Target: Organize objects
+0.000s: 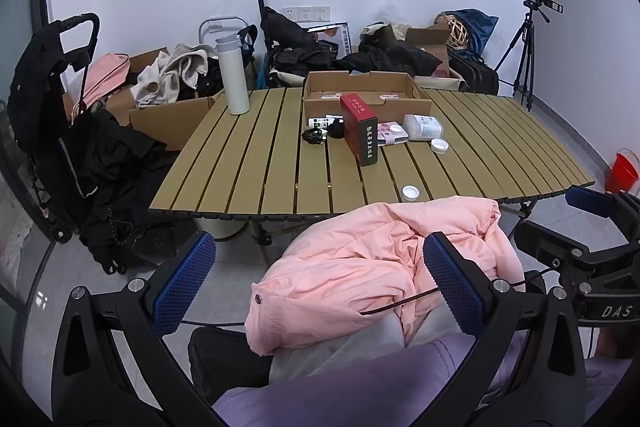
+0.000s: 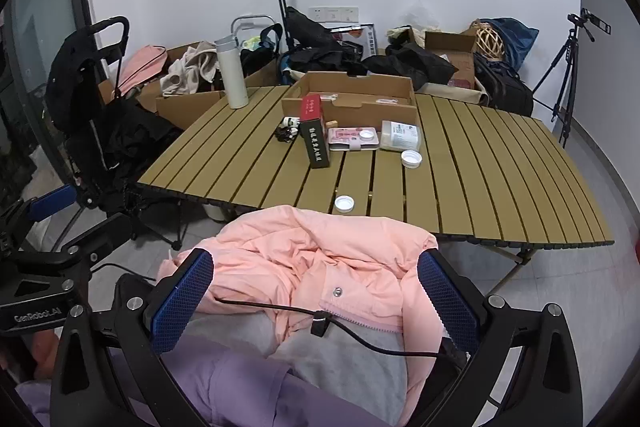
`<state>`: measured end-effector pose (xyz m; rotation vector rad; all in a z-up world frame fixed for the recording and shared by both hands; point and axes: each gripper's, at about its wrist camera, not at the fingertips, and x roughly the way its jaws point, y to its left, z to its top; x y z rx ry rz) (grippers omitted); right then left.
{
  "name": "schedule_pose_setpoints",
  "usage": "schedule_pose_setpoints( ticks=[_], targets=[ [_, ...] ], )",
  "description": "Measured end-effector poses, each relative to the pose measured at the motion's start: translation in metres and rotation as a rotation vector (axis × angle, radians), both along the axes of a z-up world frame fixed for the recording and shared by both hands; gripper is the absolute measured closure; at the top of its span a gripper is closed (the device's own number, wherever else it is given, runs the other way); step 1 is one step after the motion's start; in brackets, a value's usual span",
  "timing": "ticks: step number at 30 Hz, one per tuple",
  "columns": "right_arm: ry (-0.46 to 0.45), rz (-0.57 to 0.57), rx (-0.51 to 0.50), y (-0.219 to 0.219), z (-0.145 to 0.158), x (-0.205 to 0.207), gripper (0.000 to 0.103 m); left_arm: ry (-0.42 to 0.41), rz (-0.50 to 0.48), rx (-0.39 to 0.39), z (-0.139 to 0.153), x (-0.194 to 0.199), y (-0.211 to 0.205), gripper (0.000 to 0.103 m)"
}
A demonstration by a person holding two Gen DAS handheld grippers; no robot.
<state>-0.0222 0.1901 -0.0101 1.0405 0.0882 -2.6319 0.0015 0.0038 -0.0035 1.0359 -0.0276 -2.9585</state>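
Note:
A slatted wooden table [image 1: 256,163] [image 2: 480,163] holds a red and dark box [image 1: 359,128] [image 2: 315,137], a pink case [image 1: 394,134] [image 2: 353,139], a clear plastic jar on its side [image 1: 423,126] [image 2: 400,135], two white lids [image 1: 439,146] [image 1: 410,192] [image 2: 411,158] [image 2: 344,204], a black cable bundle [image 1: 316,136] [image 2: 285,134] and a white bottle [image 1: 233,75] [image 2: 232,73]. An open cardboard box [image 1: 362,92] [image 2: 352,99] sits at the back. My left gripper [image 1: 320,283] and right gripper [image 2: 316,301] are open and empty, low over a pink jacket [image 1: 360,267] [image 2: 304,255].
Cardboard boxes with clothes [image 1: 172,79] and black bags [image 1: 304,43] line the far wall. A black stroller [image 1: 60,107] stands at the left. A tripod with a camera [image 1: 524,55] stands at the right, and a red cup [image 1: 622,171] is on the floor.

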Motion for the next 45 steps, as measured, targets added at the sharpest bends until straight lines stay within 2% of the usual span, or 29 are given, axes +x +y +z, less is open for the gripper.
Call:
schedule_pose_setpoints(
  ticks=[45],
  targets=[
    [-0.005, 0.003, 0.016, -0.0036, -0.0015, 0.0023, 0.000, -0.006, 0.011, -0.009, -0.0034, 0.0024, -0.0012, 0.000]
  ],
)
